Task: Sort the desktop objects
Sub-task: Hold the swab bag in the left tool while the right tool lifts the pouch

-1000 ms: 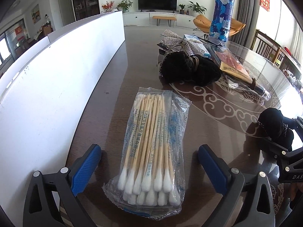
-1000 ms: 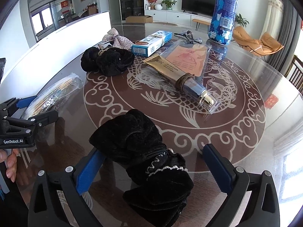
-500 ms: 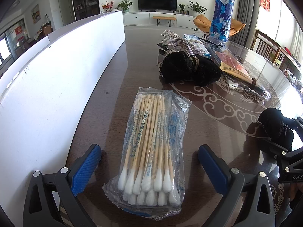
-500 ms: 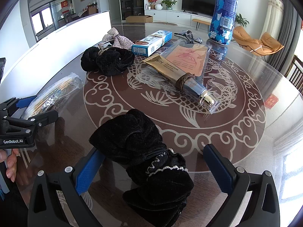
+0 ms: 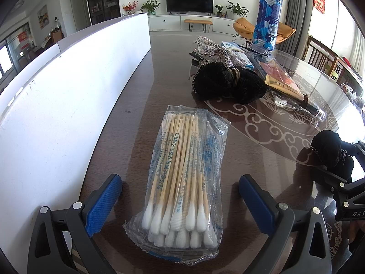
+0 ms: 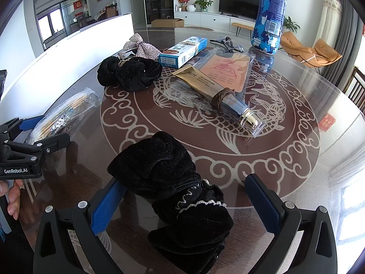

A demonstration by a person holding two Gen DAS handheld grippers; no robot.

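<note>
A clear bag of cotton swabs [image 5: 184,182] lies on the glass-topped table between the wide-apart blue pads of my left gripper [image 5: 180,196], which is open and does not touch it. The same bag [image 6: 66,114] shows at the left of the right wrist view. A black velvet scrunchie [image 6: 173,187] lies between the fingers of my open right gripper [image 6: 184,203]; its left pad [image 6: 107,205] sits close against the fabric. The scrunchie [image 5: 328,146] also appears at the right edge of the left wrist view.
Farther back lie a second black scrunchie [image 6: 130,73], a rhinestone bow [image 6: 141,48], a blue-white box [image 6: 182,51], a gold cream tube [image 6: 216,93], a pink packet [image 6: 225,68] and a tall blue patterned bottle [image 6: 270,16]. A white board [image 5: 57,86] lines the table's left side.
</note>
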